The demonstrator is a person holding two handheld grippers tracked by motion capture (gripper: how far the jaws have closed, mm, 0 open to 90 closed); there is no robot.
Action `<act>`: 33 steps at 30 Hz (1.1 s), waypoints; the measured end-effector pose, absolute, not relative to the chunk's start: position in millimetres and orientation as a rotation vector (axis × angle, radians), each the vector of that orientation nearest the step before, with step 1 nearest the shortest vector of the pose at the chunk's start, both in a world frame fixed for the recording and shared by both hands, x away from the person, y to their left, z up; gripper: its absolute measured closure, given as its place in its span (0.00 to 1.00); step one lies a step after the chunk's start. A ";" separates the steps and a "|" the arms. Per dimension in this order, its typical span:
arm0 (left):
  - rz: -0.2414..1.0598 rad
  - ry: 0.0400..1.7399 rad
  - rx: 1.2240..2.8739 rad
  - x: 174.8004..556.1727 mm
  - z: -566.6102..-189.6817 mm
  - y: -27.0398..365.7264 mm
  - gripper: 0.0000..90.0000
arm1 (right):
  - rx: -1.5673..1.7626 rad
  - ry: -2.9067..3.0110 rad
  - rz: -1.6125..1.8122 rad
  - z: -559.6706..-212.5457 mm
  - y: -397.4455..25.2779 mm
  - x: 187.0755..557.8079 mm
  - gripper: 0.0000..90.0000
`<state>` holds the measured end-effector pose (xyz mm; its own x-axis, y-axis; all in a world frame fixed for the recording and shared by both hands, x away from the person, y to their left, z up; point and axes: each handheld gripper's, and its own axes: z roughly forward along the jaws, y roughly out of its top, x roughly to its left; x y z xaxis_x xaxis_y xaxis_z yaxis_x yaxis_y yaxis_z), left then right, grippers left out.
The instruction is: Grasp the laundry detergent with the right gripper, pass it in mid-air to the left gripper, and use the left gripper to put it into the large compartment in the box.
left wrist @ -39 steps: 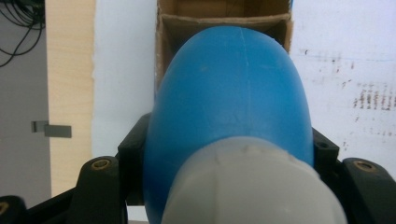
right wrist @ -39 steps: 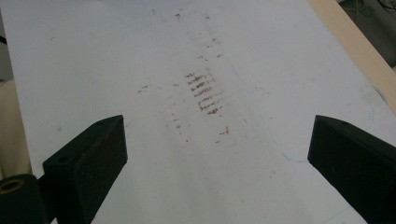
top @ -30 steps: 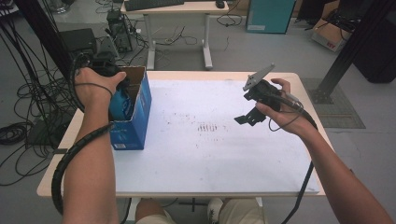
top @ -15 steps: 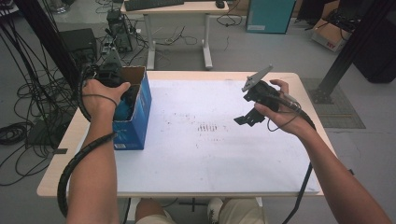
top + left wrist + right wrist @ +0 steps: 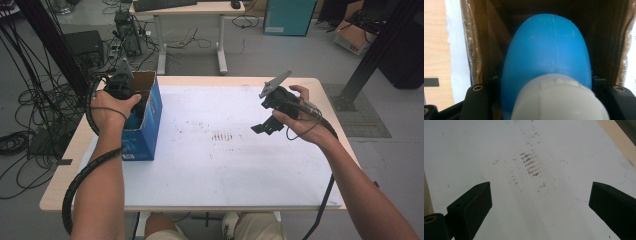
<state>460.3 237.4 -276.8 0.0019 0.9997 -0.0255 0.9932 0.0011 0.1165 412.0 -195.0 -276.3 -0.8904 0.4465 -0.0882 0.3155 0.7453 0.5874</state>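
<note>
Blue bottle (image 5: 549,57) is clamped by the left hand-held gripper (image 5: 131,107) inside the open cardboard box (image 5: 150,107), white cap (image 5: 560,100) nearest the camera, long axis running straight ahead into the box. Body smooth, rounded, seam visible. Right hand-held gripper (image 5: 539,202) is held apart, empty, above the desk (image 5: 225,165), well away.

A: So what are we holding here? We've got a blue bottle (image 5: 547,52), smooth rounded plastic with a white cap (image 5: 560,98) facing the left gripper's camera.

B: Yep, and we see it down inside the blue cardboard box (image 5: 145,130), brown on the inside, top open. The bottle's long axis runs into the box.

A: Box stands upright at the table's left side, toward the far edge.
</note>
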 end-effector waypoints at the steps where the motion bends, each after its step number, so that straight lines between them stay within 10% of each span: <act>1: 0.101 2.147 2.150 460.1 -278.4 237.3 0.41 | 0.611 2.719 0.860 -276.4 -194.6 411.9 0.05; 33: 0.111 2.135 2.175 459.5 -280.2 234.9 0.41 | 0.631 2.709 0.840 -272.5 -201.6 413.0 0.06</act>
